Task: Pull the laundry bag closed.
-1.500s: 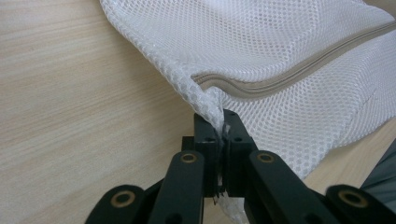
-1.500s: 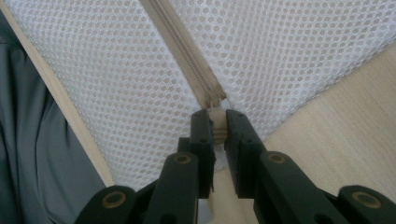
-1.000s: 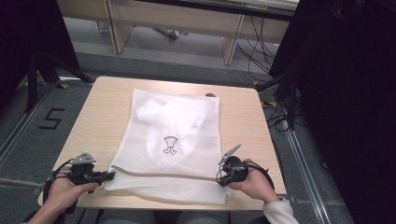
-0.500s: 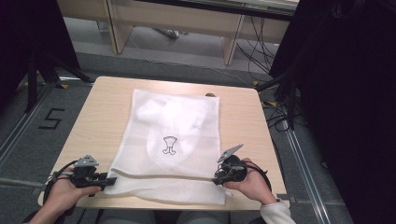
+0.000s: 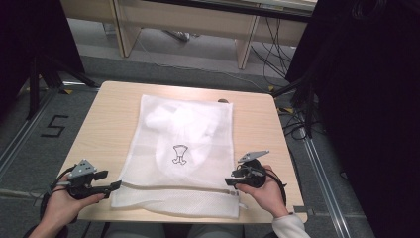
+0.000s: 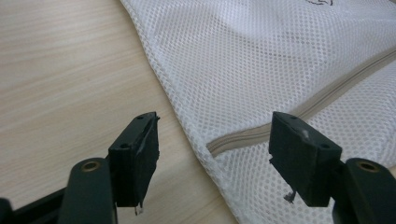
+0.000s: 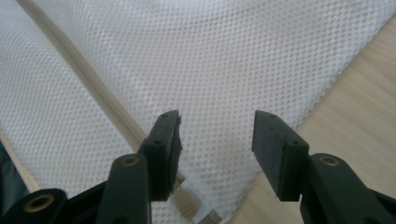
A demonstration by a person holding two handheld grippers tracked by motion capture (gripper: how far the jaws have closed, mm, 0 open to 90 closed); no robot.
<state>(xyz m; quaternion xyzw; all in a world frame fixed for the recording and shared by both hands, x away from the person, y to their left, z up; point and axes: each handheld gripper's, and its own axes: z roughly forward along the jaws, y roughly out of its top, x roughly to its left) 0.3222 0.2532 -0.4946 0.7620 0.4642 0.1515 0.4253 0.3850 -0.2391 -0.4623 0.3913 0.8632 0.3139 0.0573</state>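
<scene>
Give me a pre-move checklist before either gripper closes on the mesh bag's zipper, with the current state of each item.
1. Left gripper open: ok, wide gap between its fingers.
2. Right gripper open: ok, gap clear.
3. Left gripper lined up on the zipper: ok, the zipper's closed end lies between its fingers at the mesh bag's edge.
4. Right gripper over the zipper pull: cannot tell; the pull sits low beside one finger, not clearly between both.
5. Bag lying flat on the table: ok, spread out, near edge at the table's front.
6. Zipper shut: ok along the visible length.
</scene>
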